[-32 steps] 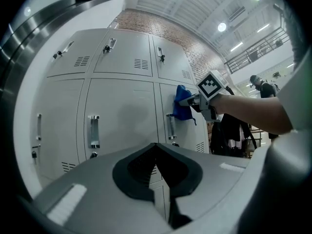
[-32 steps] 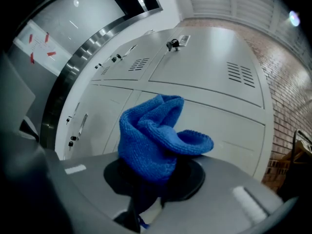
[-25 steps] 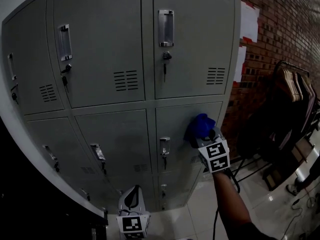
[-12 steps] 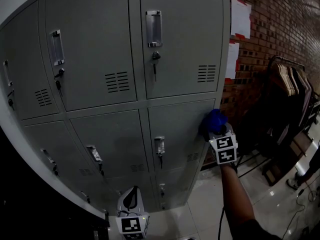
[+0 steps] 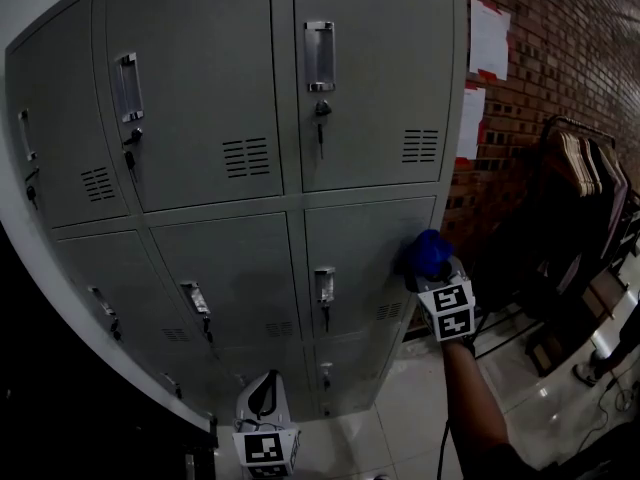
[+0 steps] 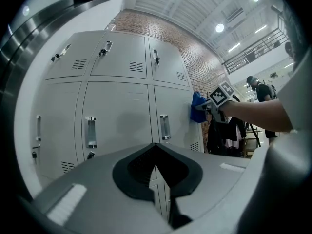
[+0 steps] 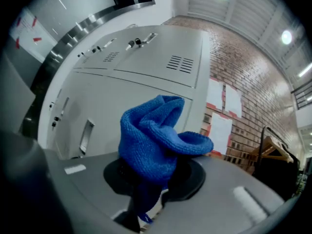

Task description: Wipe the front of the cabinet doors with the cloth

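Note:
Grey metal cabinet doors (image 5: 370, 78) fill the head view. A blue cloth (image 5: 428, 252) is bunched in my right gripper (image 5: 433, 270), which is shut on it. The cloth presses on the middle-row right door (image 5: 365, 248) near its right edge. In the right gripper view the cloth (image 7: 155, 141) rises from the shut jaws of my right gripper (image 7: 150, 201) and hides the tips. My left gripper (image 5: 263, 398) hangs low in front of the bottom doors, shut on nothing. The left gripper view shows the left gripper (image 6: 157, 165) with jaws together, and the cloth (image 6: 197, 107) far off on the door.
Handles with hanging keys (image 5: 319, 58) stick out from the doors. A brick wall (image 5: 560, 58) with white papers (image 5: 489, 38) stands right of the cabinet. A clothes rack (image 5: 585, 183) with hangers is at the right, above a glossy tiled floor (image 5: 420, 418). A person (image 6: 257, 87) stands far off.
My right gripper has carried the cloth rightwards across the middle-row right door to its right edge. The left gripper has stayed low and shut.

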The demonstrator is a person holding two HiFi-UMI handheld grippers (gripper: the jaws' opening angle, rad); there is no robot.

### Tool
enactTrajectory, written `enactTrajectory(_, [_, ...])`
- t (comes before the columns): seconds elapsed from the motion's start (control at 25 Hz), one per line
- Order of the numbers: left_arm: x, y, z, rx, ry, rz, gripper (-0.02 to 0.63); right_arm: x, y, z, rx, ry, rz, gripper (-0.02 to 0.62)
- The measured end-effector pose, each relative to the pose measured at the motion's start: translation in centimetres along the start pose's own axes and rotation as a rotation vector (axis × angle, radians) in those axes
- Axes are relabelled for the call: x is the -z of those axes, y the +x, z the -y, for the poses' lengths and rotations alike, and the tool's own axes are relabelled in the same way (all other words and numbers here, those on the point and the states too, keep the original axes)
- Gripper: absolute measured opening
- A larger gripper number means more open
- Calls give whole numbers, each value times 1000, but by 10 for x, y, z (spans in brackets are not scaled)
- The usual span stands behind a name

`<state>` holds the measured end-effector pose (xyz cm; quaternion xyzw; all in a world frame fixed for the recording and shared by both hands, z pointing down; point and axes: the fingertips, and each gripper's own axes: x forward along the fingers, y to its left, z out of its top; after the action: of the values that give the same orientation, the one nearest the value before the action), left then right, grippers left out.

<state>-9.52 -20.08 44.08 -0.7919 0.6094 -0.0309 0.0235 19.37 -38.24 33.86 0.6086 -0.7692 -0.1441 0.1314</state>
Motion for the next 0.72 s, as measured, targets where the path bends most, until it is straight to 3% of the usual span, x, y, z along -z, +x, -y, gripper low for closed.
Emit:
enactTrajectory(0.44, [9, -11, -7, -25, -1, 0, 12, -30, 18, -183, -346, -79, 58, 89])
enactTrajectory(0.56, [11, -15, -17, -57, 21, -7, 12, -47, 21, -216, -392, -107, 72, 89])
enactTrajectory(0.72, [7, -20, -28, -91, 17, -12, 12, -47, 37, -226, -364, -143, 21, 89])
